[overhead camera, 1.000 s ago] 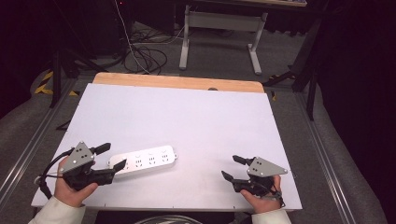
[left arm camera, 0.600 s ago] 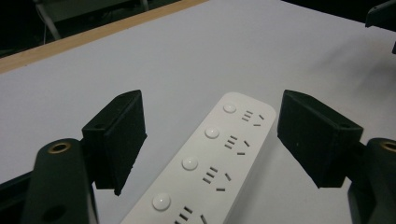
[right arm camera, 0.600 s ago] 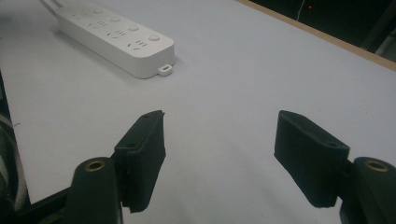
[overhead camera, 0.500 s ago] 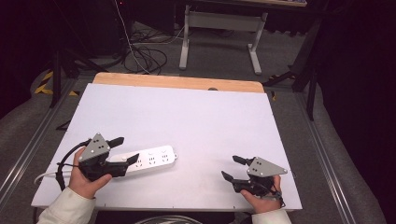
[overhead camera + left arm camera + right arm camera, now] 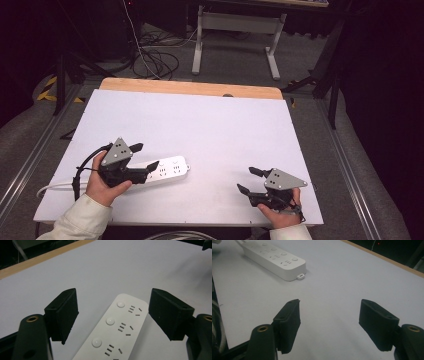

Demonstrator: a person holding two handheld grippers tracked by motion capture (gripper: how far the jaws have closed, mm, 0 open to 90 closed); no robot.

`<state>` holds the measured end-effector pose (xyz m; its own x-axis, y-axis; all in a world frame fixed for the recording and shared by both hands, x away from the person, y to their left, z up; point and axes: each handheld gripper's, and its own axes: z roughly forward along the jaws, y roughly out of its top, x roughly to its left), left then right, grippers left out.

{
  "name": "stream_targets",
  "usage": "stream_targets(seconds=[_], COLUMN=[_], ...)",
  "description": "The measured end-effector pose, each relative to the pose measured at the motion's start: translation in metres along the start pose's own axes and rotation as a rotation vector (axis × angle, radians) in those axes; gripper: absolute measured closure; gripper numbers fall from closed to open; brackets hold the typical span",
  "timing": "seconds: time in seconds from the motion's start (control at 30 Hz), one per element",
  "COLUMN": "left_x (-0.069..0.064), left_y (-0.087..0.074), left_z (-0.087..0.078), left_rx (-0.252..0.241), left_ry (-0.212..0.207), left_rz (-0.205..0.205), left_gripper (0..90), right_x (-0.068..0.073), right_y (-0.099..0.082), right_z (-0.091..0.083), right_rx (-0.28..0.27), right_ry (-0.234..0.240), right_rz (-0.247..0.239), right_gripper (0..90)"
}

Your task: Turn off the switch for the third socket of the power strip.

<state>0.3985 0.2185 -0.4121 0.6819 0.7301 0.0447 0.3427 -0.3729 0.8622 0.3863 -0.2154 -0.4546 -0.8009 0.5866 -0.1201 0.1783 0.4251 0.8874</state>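
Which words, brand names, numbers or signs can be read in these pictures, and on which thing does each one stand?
None: no word, brand or number can be read in any view.
The white power strip carries only round buttons and socket slots, no print that shows.
The white table is plain.
The left gripper and right gripper, both open, show no marking.
Yellow and black hazard stripes lie on the floor at left, a sign without text.
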Motion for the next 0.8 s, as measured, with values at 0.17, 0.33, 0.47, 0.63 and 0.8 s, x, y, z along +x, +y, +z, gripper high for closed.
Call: stream_targets(seconds=[0.17,0.33,0.47,0.63,0.8], left_x=[0.001,0.003,0.005,0.008,0.009], left_y=[0.002,0.003,0.003,0.003,0.003], left_z=[0.004,0.005,0.008,0.013,0.02], left_rx=[0.021,0.042,0.066,0.103,0.135], left_ry=[-0.014,-0.03,-0.023,-0.052,-0.082], left_rz=[-0.01,-0.023,-0.049,-0.086,-0.073], left_gripper=[28.6,38.0,57.5,83.9,89.9], right_x=[0.0,0.0,0.0,0.0,0.0], right_y=[0.0,0.0,0.0,0.0,0.0], right_z=[0.0,0.0,0.001,0.0,0.001], right_rx=[0.002,0.006,0.005,0.004,0.006], right_ry=[-0.001,0.0,0.0,0.0,0.002], right_rz=[-0.002,-0.006,-0.006,-0.009,-0.01], right_gripper=[33.5,33.5,33.5,33.5,33.5])
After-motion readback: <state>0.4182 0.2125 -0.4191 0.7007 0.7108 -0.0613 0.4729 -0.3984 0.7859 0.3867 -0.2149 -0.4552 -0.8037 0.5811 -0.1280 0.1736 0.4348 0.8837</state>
